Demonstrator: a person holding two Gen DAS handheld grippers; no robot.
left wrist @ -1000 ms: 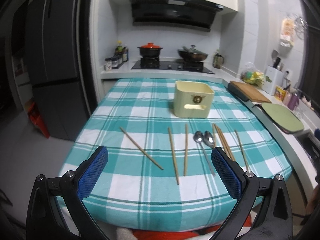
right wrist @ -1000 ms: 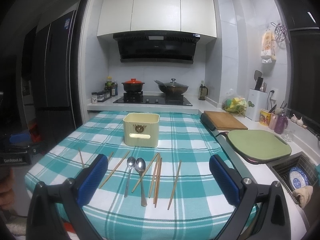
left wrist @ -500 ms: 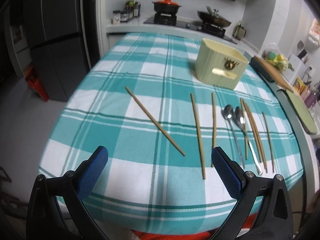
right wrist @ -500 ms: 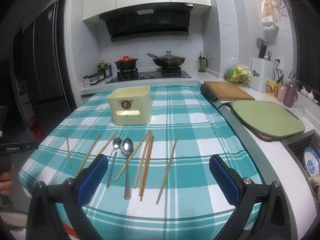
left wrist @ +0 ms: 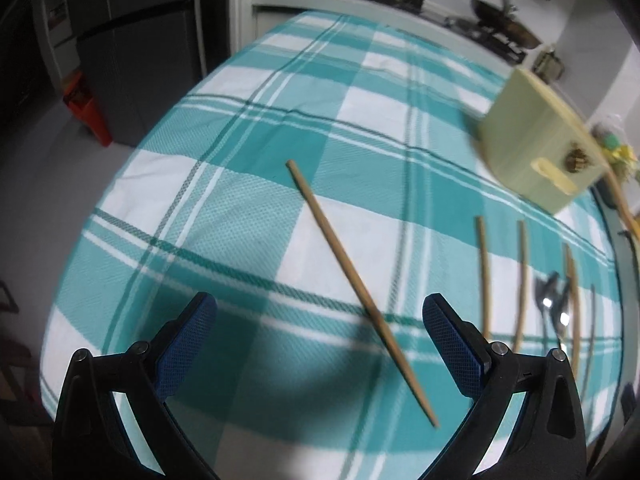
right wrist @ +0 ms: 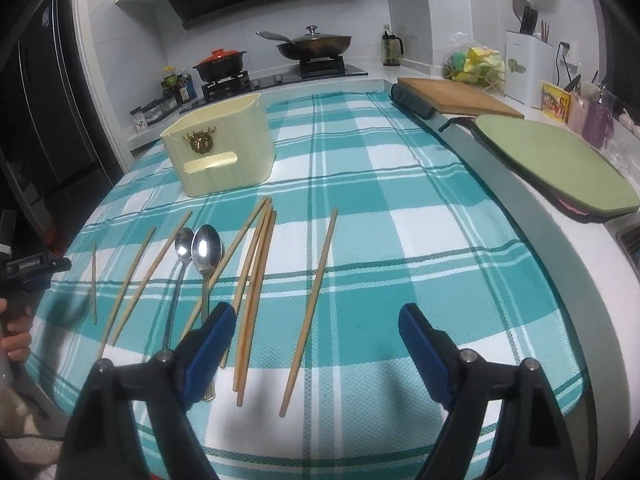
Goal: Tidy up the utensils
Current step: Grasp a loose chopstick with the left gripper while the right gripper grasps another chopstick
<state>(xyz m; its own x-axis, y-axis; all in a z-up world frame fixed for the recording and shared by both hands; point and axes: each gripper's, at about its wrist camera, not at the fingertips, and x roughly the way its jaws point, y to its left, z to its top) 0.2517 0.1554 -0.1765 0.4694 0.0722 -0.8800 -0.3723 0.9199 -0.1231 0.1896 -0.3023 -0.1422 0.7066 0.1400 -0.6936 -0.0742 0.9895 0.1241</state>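
Right wrist view — teal checked tablecloth (right wrist: 400, 208), kitchen stove (right wrist: 280, 76) behind, both grippers' fingers (right wrist: 208, 344) spread.

Left wrist view: the cream utensil box (left wrist: 536, 148) is smeared by motion blur, so its emblem cannot be read. The two spoons (left wrist: 554, 308) are blurred to glints; their handles cannot be followed. The right tongs' left finger (right wrist: 208, 354) covers the lower handle of the larger spoon (right wrist: 206, 258) and the near ends of some chopsticks (right wrist: 256, 280) (how many cannot be told). The left tongs (right wrist: 34, 268) are cut off by the left picture edge, their fingers out of sight. Bottle labels beside the stove (right wrist: 276, 74) are too small to read.
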